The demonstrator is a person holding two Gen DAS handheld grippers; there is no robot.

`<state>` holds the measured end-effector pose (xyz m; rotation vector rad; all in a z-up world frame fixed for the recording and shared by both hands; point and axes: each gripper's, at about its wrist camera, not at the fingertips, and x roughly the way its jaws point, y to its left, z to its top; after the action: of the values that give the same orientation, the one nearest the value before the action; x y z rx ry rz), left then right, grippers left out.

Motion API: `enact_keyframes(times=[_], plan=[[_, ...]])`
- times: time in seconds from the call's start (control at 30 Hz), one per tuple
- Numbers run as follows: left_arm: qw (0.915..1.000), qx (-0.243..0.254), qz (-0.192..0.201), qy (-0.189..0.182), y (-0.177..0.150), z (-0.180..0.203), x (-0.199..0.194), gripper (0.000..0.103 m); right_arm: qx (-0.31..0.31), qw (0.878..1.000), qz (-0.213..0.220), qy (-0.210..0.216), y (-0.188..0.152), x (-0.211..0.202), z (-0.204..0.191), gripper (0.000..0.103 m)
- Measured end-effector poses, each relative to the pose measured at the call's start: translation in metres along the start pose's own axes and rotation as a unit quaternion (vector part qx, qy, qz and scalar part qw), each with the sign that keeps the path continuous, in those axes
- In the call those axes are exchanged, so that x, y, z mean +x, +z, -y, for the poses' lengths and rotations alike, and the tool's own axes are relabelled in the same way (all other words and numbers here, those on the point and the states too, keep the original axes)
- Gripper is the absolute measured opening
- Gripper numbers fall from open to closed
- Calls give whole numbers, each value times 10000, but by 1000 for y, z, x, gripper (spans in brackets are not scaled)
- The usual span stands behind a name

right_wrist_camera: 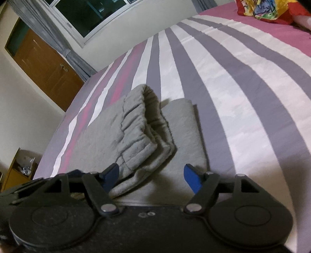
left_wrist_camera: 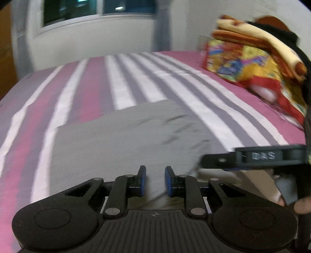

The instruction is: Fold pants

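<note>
Grey pants [left_wrist_camera: 124, 136] lie folded on the striped bed [left_wrist_camera: 87, 81]. In the right wrist view the pants [right_wrist_camera: 140, 132] show their gathered elastic waistband folded over the top layers. My left gripper [left_wrist_camera: 155, 180] hovers at the near edge of the pants, its blue pads a small gap apart with grey cloth between them; whether they pinch it is unclear. My right gripper [right_wrist_camera: 152, 177] is open, jaws wide, the near fold of the pants lying between them, and its body shows in the left wrist view [left_wrist_camera: 252, 157].
A stack of colourful folded blankets [left_wrist_camera: 252, 58] sits at the far right of the bed. A window [right_wrist_camera: 91, 15] and a wooden door [right_wrist_camera: 44, 68] stand beyond the bed. A small shelf [right_wrist_camera: 19, 171] is on the floor at the left.
</note>
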<state>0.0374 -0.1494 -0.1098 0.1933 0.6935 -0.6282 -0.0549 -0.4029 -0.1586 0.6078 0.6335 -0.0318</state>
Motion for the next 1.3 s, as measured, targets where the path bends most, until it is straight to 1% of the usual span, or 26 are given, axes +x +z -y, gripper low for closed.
enact_keyframes(times=[0.1,0.2,0.23,0.33,0.4,0.43,0.5,0.53,0.63,0.7,0.8,0.9,1.03,1.1,1.13,1.17,1.23,1.27,1.3], plan=[[9977,-513,-92,427,-8,-30,-5,21,204,9997,-110,120,2,10,-2,73],[9935,-898,-172,683,-17,-50,-1,21,443,9984,-242,245,4,23,-4,74],[9923,-972,-221,737,-21,-54,2,21,470,9982,-275,240,5,27,-5,74],[9904,-1095,-413,738,-34,-61,14,21,444,9984,-302,163,7,36,-11,74],[9903,-1097,-382,758,-41,-59,17,21,398,9987,-293,99,8,40,-15,74],[9903,-1100,-372,764,-42,-59,18,21,370,9989,-277,67,8,42,-17,71],[9903,-1102,-372,762,-43,-58,21,21,287,9993,-236,-58,9,44,-23,59],[9901,-1123,-376,749,-42,-59,20,21,267,9993,-216,-127,9,45,-25,58],[9895,-1192,-374,724,-39,-61,19,21,233,9995,-94,-165,7,40,-29,51],[9899,-1164,-363,724,-39,-59,18,21,-49,9997,20,-224,4,33,-38,46],[9900,-1157,-340,729,-39,-59,17,21,-452,9984,232,-246,1,20,-53,43],[9899,-1192,-313,699,-40,-61,15,22,-646,9970,405,-140,-3,4,-63,43],[9906,-1189,-312,593,-41,-61,13,22,-576,9970,480,-168,-16,-12,-55,43],[9915,-1117,-331,586,-43,-59,15,22,-406,9981,386,-263,-21,-7,-46,43],[9920,-1044,-342,625,-44,-56,17,22,-255,9988,224,-342,-22,0,-37,44],[9923,-993,-344,652,-44,-54,18,22,6,9995,68,-322,-22,8,-27,46],[9926,-947,-330,679,-45,-53,18,22,361,9992,29,-158,-19,11,-19,51],[9925,-962,-330,678,-44,-53,17,22,393,9991,53,-124,-17,11,-19,56],[9923,-988,-337,674,-44,-54,18,22,390,9992,72,-112,-15,11,-20,65]])
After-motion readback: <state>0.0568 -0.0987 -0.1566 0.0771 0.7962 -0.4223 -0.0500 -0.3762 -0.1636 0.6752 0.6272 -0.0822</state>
